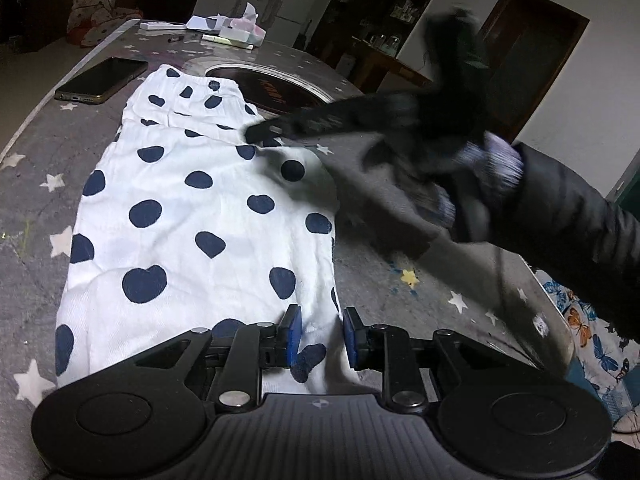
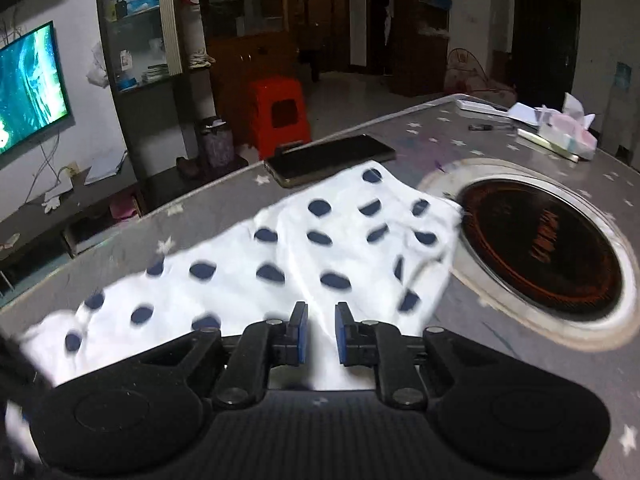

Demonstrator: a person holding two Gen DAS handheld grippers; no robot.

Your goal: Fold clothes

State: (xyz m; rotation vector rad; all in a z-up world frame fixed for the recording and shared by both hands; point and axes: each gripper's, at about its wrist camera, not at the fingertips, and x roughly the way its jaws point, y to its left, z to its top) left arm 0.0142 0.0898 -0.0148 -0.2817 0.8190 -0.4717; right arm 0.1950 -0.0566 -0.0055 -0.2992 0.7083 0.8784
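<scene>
the white garment with dark blue dots (image 1: 192, 216) lay spread lengthwise on the bench (image 1: 32, 184), its gathered far end close to the round dark inset (image 2: 540, 244) and a phone (image 1: 102, 80) just beside that end. it looked doubled over along its length, with one long edge running straight, though the layers could not be counted. the far end was rumpled and no crosswise fold showed, so the folding seemed at most partly done. the left tongs (image 1: 318, 338) stood parted over the near hem, cloth between the blue pads but not pinched. the right tongs (image 2: 321, 334) also stood parted with white cloth between them, reaching over the garment's side near the far end, blurred in the left view.
</scene>
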